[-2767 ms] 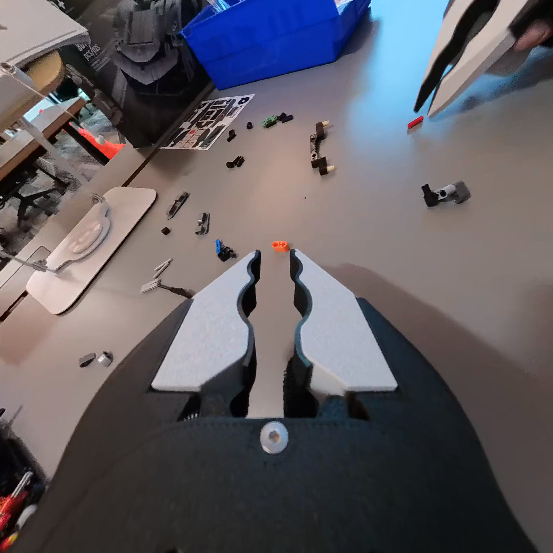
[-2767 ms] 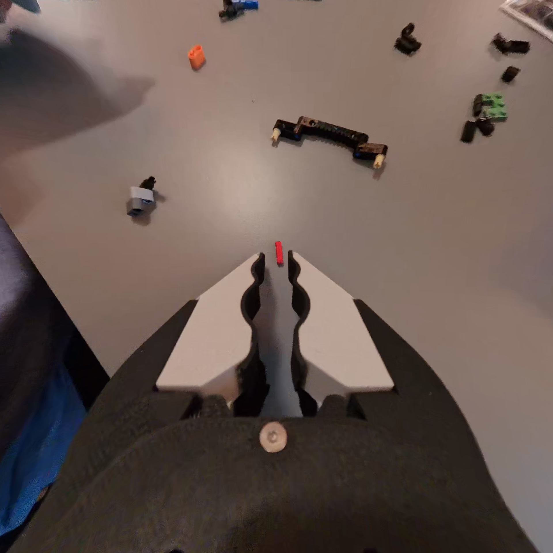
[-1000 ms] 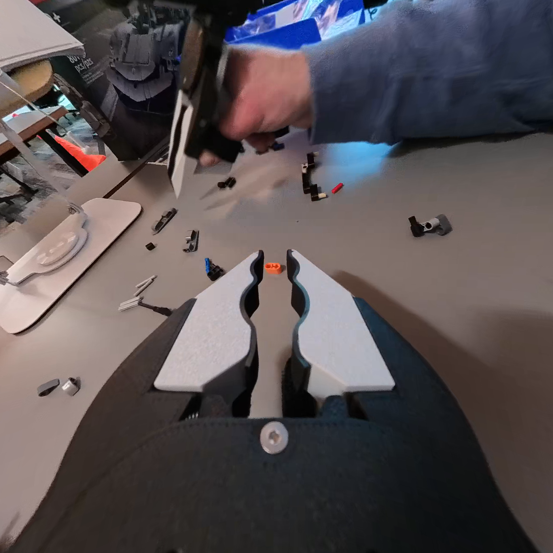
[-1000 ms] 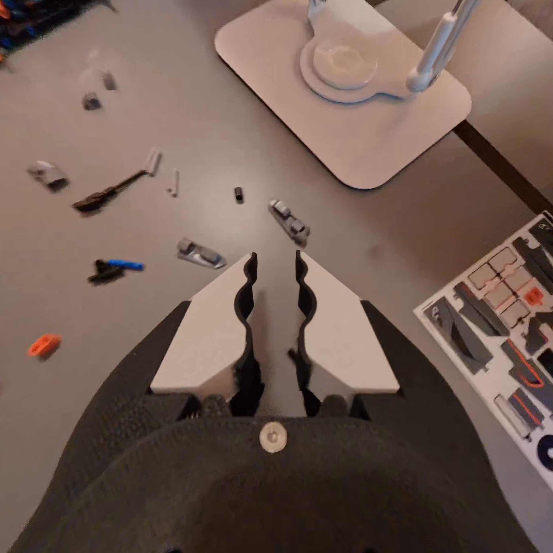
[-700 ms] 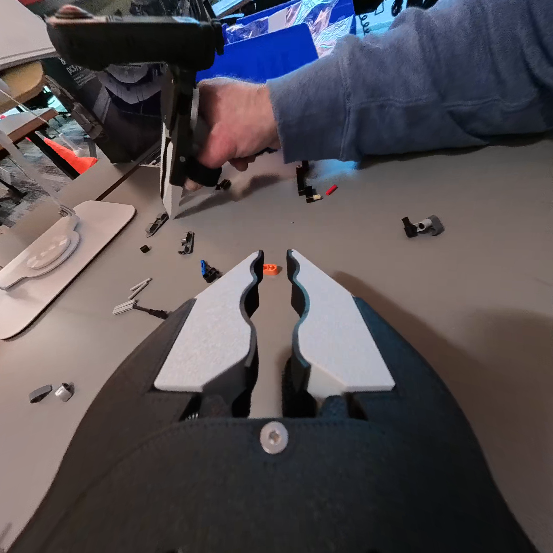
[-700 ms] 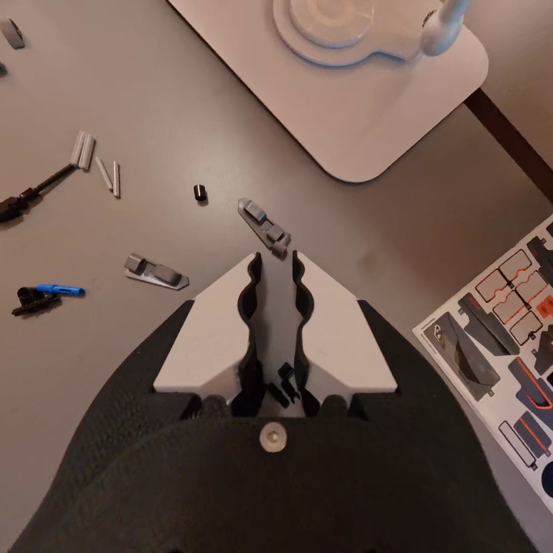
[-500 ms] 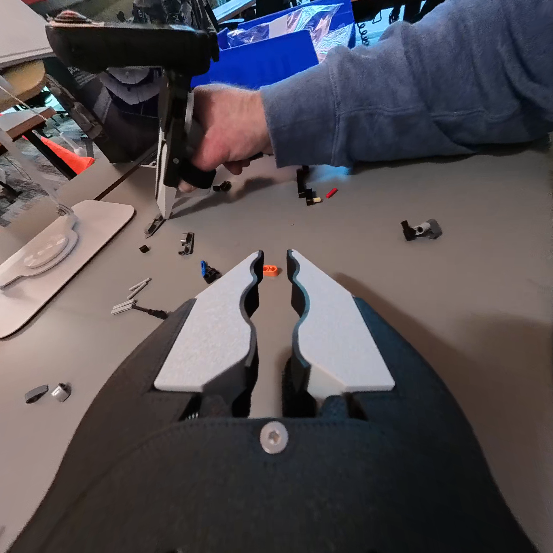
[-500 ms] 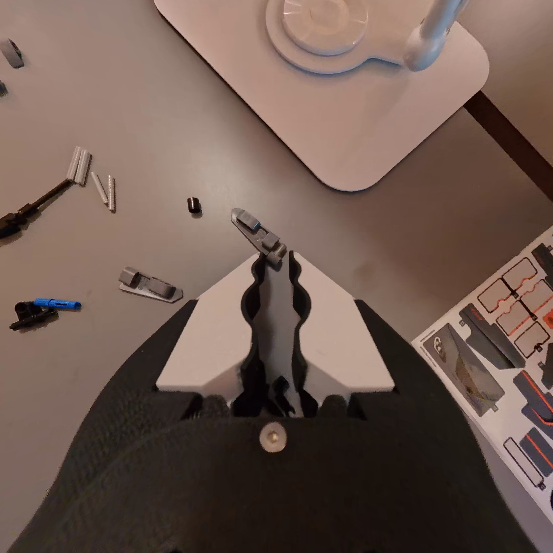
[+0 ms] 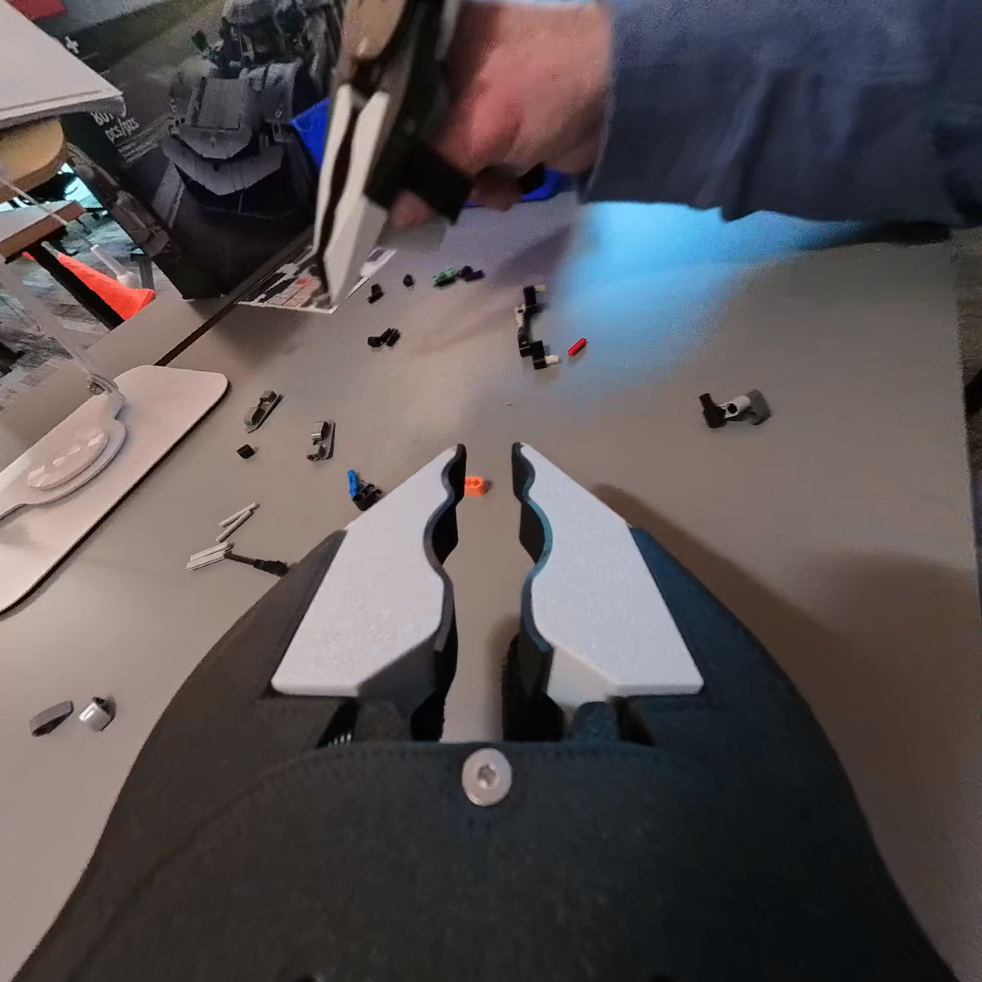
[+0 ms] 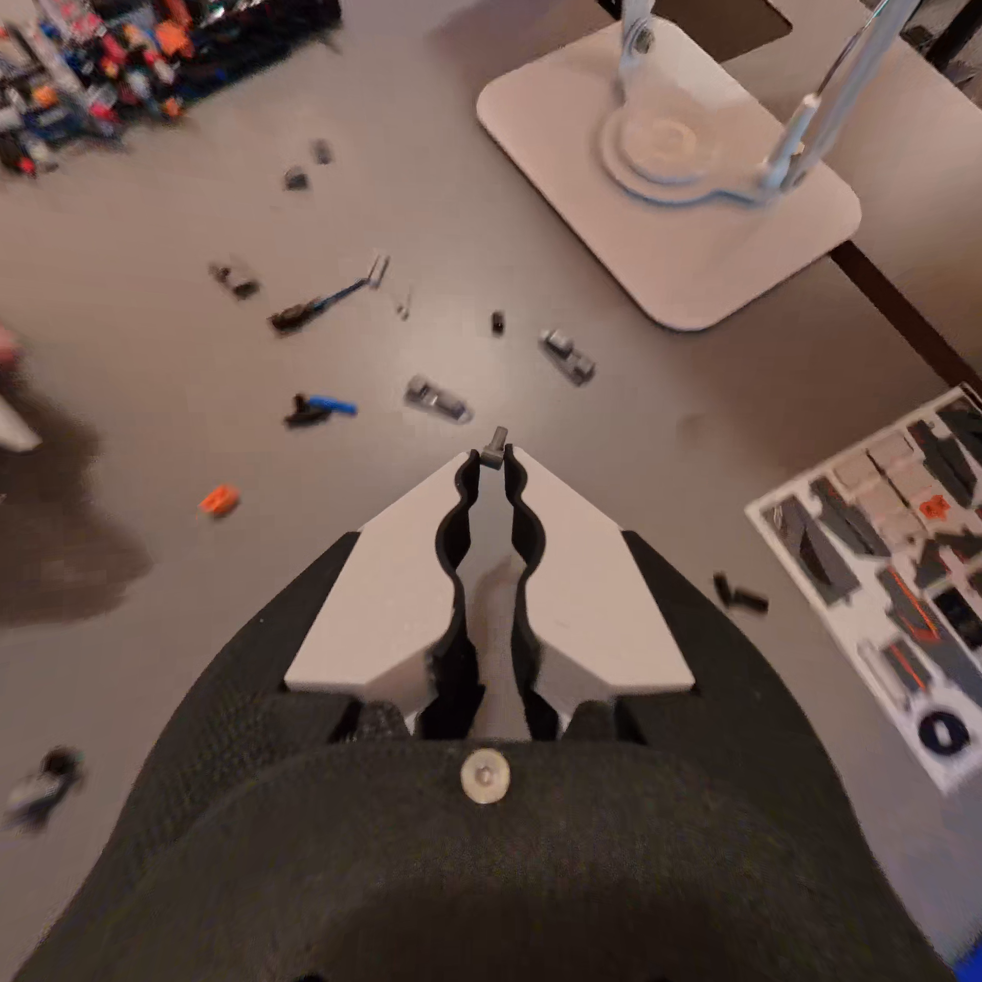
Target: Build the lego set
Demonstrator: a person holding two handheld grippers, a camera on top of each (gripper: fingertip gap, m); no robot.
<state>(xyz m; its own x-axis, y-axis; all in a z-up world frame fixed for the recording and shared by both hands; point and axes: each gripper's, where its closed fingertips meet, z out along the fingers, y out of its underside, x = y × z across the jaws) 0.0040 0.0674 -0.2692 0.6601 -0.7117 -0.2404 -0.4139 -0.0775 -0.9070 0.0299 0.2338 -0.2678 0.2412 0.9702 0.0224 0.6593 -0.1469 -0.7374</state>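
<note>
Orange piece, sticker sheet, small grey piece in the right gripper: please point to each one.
orange piece (image 9: 475, 486), left wrist view, its top face.
sticker sheet (image 10: 871, 558), right wrist view, its printed middle.
small grey piece (image 10: 495, 450), right wrist view, the part above the fingertips.

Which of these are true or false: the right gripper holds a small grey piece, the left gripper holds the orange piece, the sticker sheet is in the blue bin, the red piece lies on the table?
1. The right gripper holds a small grey piece. True.
2. The left gripper holds the orange piece. False: its jaws are open, and the piece lies on the table between them.
3. The sticker sheet is in the blue bin. False: it lies flat on the table.
4. The red piece lies on the table. True.
</note>
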